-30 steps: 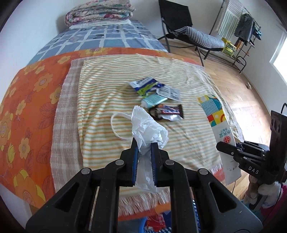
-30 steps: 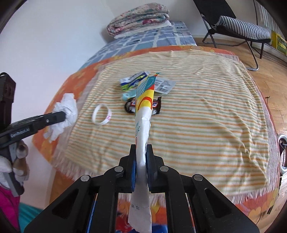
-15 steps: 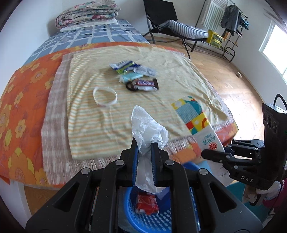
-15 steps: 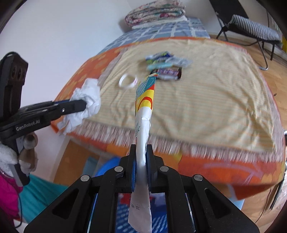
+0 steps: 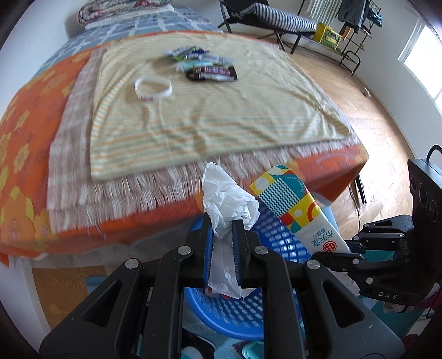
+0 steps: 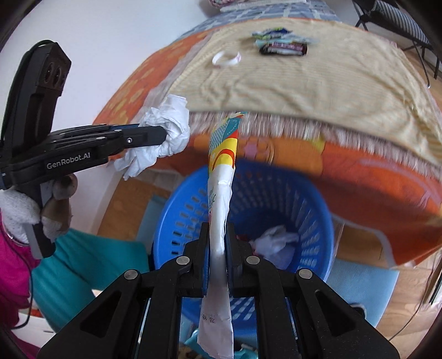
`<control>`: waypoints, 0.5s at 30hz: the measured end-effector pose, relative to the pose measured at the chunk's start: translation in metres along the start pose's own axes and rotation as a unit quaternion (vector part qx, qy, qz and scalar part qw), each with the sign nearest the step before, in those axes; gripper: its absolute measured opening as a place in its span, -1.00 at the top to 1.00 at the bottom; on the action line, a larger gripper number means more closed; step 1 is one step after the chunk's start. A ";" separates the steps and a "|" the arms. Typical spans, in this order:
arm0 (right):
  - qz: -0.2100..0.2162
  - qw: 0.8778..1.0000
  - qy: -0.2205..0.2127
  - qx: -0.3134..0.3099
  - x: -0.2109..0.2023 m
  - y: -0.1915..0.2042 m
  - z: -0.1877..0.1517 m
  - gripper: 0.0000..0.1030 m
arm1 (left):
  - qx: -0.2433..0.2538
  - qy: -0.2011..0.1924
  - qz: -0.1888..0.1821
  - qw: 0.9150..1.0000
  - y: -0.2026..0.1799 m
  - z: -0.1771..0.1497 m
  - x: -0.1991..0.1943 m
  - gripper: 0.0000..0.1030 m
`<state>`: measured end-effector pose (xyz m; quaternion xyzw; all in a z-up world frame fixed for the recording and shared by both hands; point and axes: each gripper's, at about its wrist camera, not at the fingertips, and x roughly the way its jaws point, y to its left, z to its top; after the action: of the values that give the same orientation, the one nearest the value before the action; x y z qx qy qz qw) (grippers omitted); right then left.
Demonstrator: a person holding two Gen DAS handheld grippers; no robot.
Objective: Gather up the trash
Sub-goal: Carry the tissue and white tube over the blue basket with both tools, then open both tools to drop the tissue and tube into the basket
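My left gripper [image 5: 222, 221] is shut on a crumpled white tissue [image 5: 226, 198] and holds it above the blue plastic basket [image 5: 234, 312]. My right gripper [image 6: 217, 229] is shut on a flattened colourful carton [image 6: 221, 171] over the same basket [image 6: 312, 210], which holds white paper [image 6: 276, 243] and some red trash. In the right wrist view the left gripper [image 6: 163, 135] with the tissue [image 6: 163, 132] is at the left. In the left wrist view the carton [image 5: 298, 210] and the right gripper [image 5: 326, 259] are at the right. Wrappers [image 5: 204, 66] and a white ring [image 5: 153, 88] lie on the striped cloth [image 5: 221, 118].
The bed's edge with fringed cloth [image 5: 143, 190] overhangs just beyond the basket. A black chair [image 5: 265, 19] and a drying rack [image 5: 356, 16] stand on the wooden floor [image 5: 381, 132] at the far right. A white wall [image 6: 110, 44] is at the left.
Both grippers have drawn back off the bed and down, carrying the tissue and the carton over the blue basket, which now fills the lower view.
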<state>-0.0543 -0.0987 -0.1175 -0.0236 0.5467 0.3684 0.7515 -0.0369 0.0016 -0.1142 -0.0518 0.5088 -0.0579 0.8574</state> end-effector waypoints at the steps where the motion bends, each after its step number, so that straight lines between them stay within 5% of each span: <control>1: 0.000 1.000 0.004 -0.001 0.002 0.001 -0.004 0.85 | 0.001 0.004 0.000 1.000 -0.001 -0.003 0.002 0.78; 15: -0.011 0.998 0.057 0.016 0.031 -0.009 -0.033 0.84 | 0.018 0.054 -0.004 0.998 -0.007 -0.032 0.027 0.78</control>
<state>-0.0719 -0.1034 -0.1602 -0.0383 0.5945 0.3495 0.7231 -0.0523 -0.0106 -0.1513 -0.0350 0.5527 -0.0735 0.8294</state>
